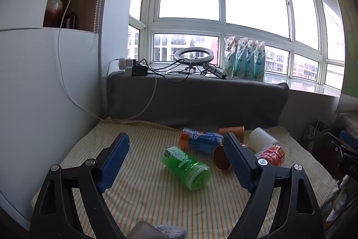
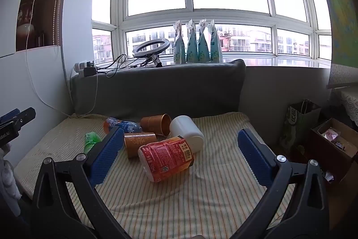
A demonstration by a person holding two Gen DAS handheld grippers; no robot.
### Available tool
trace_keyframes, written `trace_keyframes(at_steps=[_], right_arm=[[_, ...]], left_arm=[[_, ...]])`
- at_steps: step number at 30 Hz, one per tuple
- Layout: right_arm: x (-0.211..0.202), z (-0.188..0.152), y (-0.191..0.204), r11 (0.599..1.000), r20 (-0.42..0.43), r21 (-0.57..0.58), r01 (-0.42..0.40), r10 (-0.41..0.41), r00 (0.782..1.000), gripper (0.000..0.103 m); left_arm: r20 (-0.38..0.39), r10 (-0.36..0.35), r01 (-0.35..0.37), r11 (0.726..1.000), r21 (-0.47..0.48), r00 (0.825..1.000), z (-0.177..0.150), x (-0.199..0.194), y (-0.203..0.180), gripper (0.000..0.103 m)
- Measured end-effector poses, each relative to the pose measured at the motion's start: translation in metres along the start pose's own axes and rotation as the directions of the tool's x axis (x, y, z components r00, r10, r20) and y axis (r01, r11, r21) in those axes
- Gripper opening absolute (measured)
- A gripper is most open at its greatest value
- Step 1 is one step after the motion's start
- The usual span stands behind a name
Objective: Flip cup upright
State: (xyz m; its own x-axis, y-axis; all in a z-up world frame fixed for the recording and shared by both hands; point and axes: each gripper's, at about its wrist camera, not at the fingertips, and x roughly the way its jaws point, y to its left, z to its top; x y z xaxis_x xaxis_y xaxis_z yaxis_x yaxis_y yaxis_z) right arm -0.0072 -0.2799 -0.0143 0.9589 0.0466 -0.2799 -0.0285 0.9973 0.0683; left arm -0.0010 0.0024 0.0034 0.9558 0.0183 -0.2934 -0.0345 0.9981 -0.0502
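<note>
While all cups lie tipped on the striped surface (image 2: pixel 201 205), no flip started yet. Left gripper (image 1: pixel 176 157) and right gripper (image 2: pixel 180 152) both above the pile, jaws spread wide, holding nothing. Green cup (image 1: pixel 186 168) nearest left, red cup (image 2: pixel 166 157) nearest right. Approach step, probably; next calls for lowering, straddling one cup across its sides, clamping, then rotating upright.

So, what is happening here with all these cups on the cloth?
A person holds a gripper in each hand above a striped cloth. Six cups lie on their sides there: a green cup, a blue cup, two brown cups, a white cup and a red cup. The left gripper and the right gripper are both open and hold nothing. No cup stands upright yet.
</note>
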Motion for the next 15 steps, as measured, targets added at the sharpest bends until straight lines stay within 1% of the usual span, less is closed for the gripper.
trace_keyframes(at_steps=[15], right_arm=[[-0.0022, 0.001, -0.0021, 1.0, 0.002, 0.01, -0.002, 0.002, 1.0, 0.103]], left_arm=[[0.002, 0.002, -0.002, 1.0, -0.003, 1.0, 0.0013, -0.0013, 0.0015, 0.086]])
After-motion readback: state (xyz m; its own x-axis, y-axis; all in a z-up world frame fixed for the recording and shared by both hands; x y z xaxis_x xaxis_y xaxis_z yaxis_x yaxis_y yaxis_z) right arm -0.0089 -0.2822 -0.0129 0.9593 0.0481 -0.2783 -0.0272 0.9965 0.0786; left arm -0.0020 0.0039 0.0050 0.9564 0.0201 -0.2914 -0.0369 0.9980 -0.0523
